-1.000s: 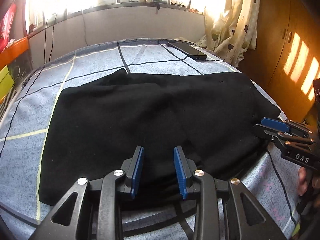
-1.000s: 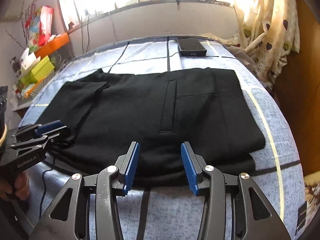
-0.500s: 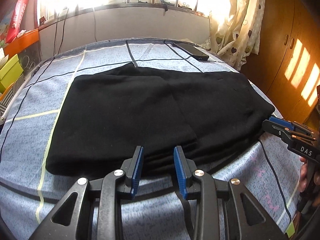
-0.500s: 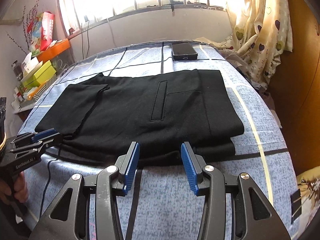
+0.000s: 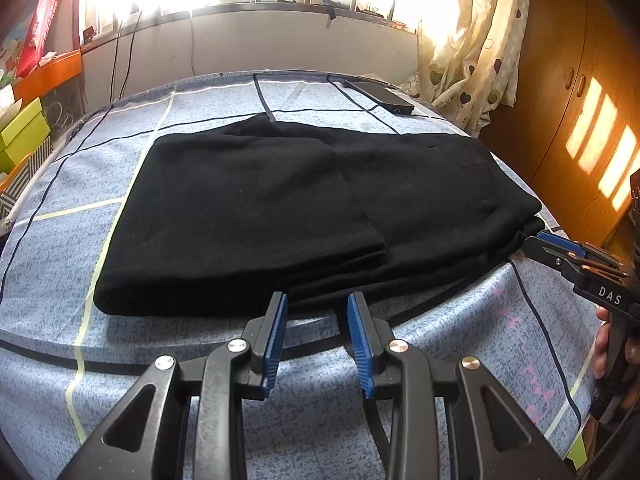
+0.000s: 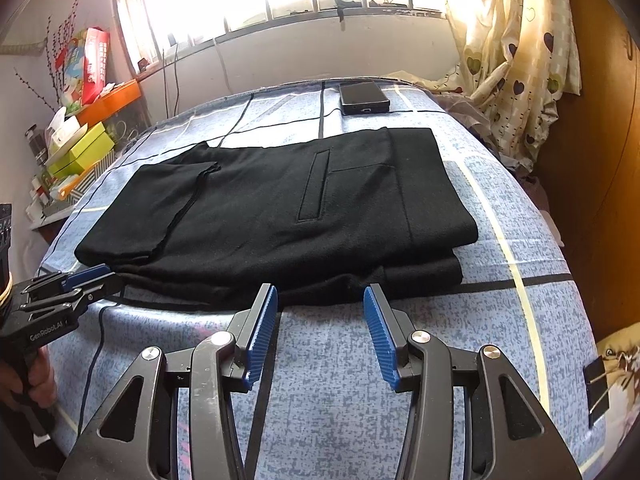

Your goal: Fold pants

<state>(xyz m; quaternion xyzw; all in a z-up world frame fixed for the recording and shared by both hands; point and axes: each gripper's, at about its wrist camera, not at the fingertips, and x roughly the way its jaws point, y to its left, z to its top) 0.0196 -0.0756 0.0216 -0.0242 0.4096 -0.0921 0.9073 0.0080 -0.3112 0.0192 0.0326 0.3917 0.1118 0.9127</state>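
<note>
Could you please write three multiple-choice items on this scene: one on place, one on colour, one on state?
1. Where does the phone lie?
A. On the pants
B. On the bed beyond the pants
C. On the shelf

2. What colour are the pants?
A. Black
B. Grey
C. Blue

3. How do the left tongs and right tongs stand?
A. Both shut on the pants
B. One shut, one open
C. Both open, empty

Key: 1 B, it rests on the bed nearer the window; 2 A, the cloth is plainly black; 3 C, a gap shows between each pair of pads.
</note>
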